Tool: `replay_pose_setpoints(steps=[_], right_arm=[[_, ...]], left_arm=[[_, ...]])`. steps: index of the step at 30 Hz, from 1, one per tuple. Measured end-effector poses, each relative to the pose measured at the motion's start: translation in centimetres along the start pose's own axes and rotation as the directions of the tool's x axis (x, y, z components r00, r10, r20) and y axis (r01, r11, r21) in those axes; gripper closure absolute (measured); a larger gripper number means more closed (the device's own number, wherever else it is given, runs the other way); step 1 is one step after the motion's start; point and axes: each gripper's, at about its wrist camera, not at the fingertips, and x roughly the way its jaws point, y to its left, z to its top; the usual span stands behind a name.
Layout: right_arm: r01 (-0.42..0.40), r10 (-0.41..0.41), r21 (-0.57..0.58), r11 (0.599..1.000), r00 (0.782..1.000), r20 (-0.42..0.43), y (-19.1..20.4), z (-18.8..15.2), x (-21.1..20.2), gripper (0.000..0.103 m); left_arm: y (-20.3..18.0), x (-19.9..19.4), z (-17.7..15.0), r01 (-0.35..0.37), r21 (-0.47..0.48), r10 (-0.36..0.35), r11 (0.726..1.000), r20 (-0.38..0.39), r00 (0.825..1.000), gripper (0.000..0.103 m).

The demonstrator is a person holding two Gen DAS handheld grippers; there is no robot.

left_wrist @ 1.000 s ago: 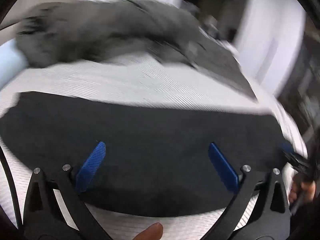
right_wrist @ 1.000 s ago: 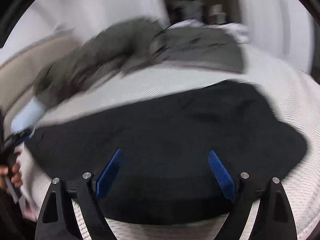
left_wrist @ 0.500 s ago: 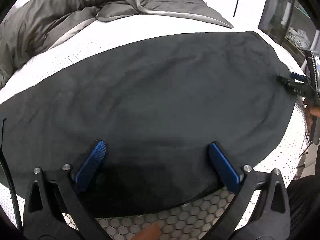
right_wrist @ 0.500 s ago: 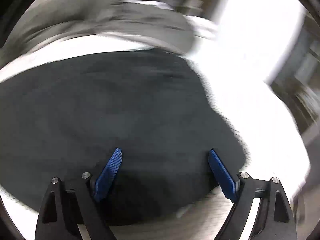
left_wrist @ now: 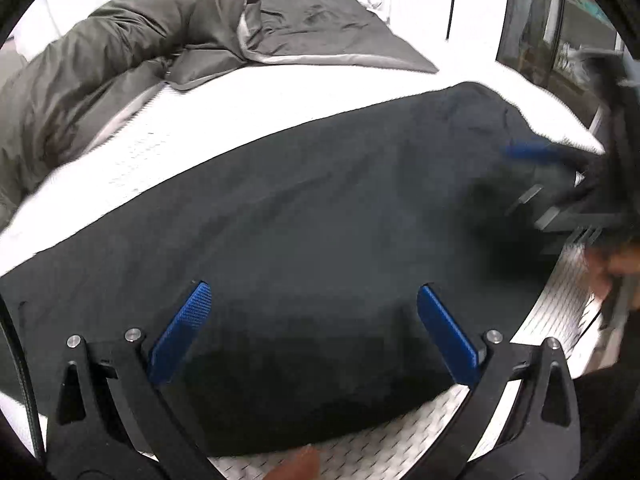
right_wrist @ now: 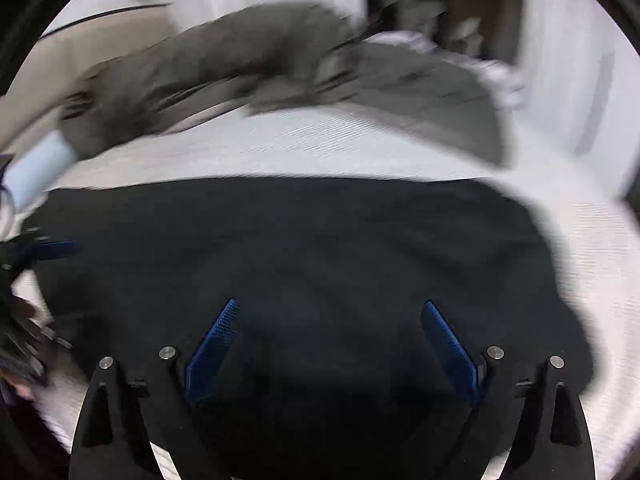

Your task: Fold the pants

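In the left wrist view, the left tool is standing wide open, holding nothing, above the black pants that are lying flat on the white bed. In the right wrist view, the right tool is also gaping empty over the pants.

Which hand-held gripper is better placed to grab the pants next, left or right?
Roughly even. The left hand-held gripper and right hand-held gripper are both open over the black pants; the right view is blurred.
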Motion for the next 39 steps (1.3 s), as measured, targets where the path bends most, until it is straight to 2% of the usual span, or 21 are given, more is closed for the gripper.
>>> replay_pose_setpoints(steps=[1, 2, 6, 7, 9, 12, 13, 14, 17, 19, 20, 23, 25, 26, 28, 30, 33, 34, 35, 37, 39], right_arm=[[-0.047, 0.046, -0.015, 0.999, 0.997, -0.058, 0.8, 0.4, 1.9, 0.010], [-0.045, 0.043, -0.020, 0.999, 0.995, -0.092, 1.4, 0.6, 3.0, 0.010], [0.074, -0.078, -0.030, 0.997, 0.987, -0.141, 0.2, 1.0, 4.7, 0.010], [0.147, -0.149, -0.028, 0.989, 0.979, -0.137, -1.4, 0.5, 3.9, 0.010], [0.342, -0.339, -0.001, 0.940, 0.931, -0.133, -5.1, -0.2, 3.2, 0.010], [0.478, -0.459, 0.131, 0.869, 0.875, -0.152, -11.1, -1.4, 2.4, 0.010], [0.489, -0.471, 0.152, 0.859, 0.871, -0.140, -12.0, -1.8, 2.1, 0.010], [0.475, -0.459, 0.163, 0.865, 0.879, -0.129, -12.1, -1.8, 1.8, 0.010], [0.519, -0.511, 0.102, 0.849, 0.854, -0.093, -10.5, -1.0, 0.4, 0.010], [0.501, -0.499, 0.091, 0.861, 0.865, -0.043, -7.2, -1.0, -0.6, 0.010], [0.455, -0.456, 0.094, 0.885, 0.890, -0.010, -6.1, -0.7, -1.4, 0.010], [0.265, -0.268, 0.086, 0.960, 0.963, 0.022, -2.5, 0.3, -1.6, 0.010], [0.117, -0.118, 0.058, 0.991, 0.993, 0.006, 0.0, 1.0, -0.6, 0.010], [0.035, -0.035, 0.040, 0.999, 0.999, -0.019, 1.3, 1.4, 0.5, 0.010], [-0.019, 0.019, 0.009, 1.000, 0.998, -0.064, 2.6, 1.9, 3.0, 0.010], [0.028, -0.031, -0.027, 0.999, 0.994, -0.106, 2.5, 2.0, 4.8, 0.013], [0.218, -0.216, 0.004, 0.976, 0.968, -0.126, -2.8, 2.7, 5.3, 0.015], [0.332, -0.326, 0.032, 0.943, 0.937, -0.129, -5.3, 2.8, 5.0, 0.031], [0.380, -0.368, 0.070, 0.922, 0.920, -0.133, -7.9, 2.5, 4.4, 0.041], [0.359, -0.343, 0.086, 0.929, 0.926, -0.159, -9.5, 2.4, 4.5, 0.044], [0.439, -0.442, -0.054, 0.897, 0.887, -0.132, -7.3, 2.7, 5.0, 0.043]], left_arm=[[-0.1, 0.4, 0.2, 0.014, -0.013, -0.014, 1.000, -0.006, 1.000, 0.000], [0.0, 0.8, 0.3, 0.015, -0.031, -0.016, 0.999, -0.017, 1.000, 0.000], [1.8, 3.6, -0.2, -0.056, -0.083, 0.048, 0.995, -0.097, 0.994, 0.001], [2.5, 4.2, -0.4, -0.065, -0.102, 0.053, 0.993, -0.121, 0.991, 0.001], [3.7, 4.3, -1.0, -0.074, -0.140, 0.055, 0.987, -0.132, 0.990, 0.001], [4.9, 4.2, -1.5, -0.099, -0.161, 0.077, 0.982, -0.138, 0.987, 0.001], [5.2, 4.1, -1.5, -0.108, -0.168, 0.085, 0.980, -0.139, 0.987, 0.001], [5.3, 3.9, -1.6, -0.109, -0.175, 0.086, 0.979, -0.136, 0.987, 0.001], [5.6, 2.9, -1.6, -0.102, -0.196, 0.080, 0.975, -0.115, 0.990, 0.001], [5.7, 2.4, -0.9, -0.073, -0.192, 0.058, 0.979, -0.083, 0.995, 0.001], [5.5, 2.1, -0.4, -0.052, -0.189, 0.042, 0.981, -0.059, 0.997, 0.001], [4.6, 2.0, 0.9, -0.006, -0.180, 0.001, 0.984, -0.026, 1.000, 0.001], [3.9, 2.5, 2.0, 0.001, -0.160, -0.006, 0.987, -0.029, 1.000, 0.001], [3.7, 3.1, 2.8, -0.005, -0.153, 0.000, 0.988, -0.033, 0.999, 0.001], [4.0, 4.4, 3.7, -0.014, -0.145, 0.006, 0.989, -0.059, 0.998, 0.001], [5.4, 6.1, 3.9, -0.044, -0.150, 0.026, 0.988, -0.123, 0.992, 0.001], [8.0, 8.3, 3.2, -0.107, -0.197, 0.065, 0.975, -0.209, 0.976, 0.001], [8.9, 8.5, 3.0, -0.121, -0.212, 0.075, 0.970, -0.215, 0.974, 0.000], [9.9, 8.4, 2.9, -0.135, -0.230, 0.085, 0.964, -0.214, 0.973, 0.000], [11.0, 8.1, 2.7, -0.167, -0.246, 0.116, 0.955, -0.208, 0.971, 0.001], [11.3, 7.9, 2.7, -0.193, -0.243, 0.142, 0.951, -0.213, 0.967, 0.000]])
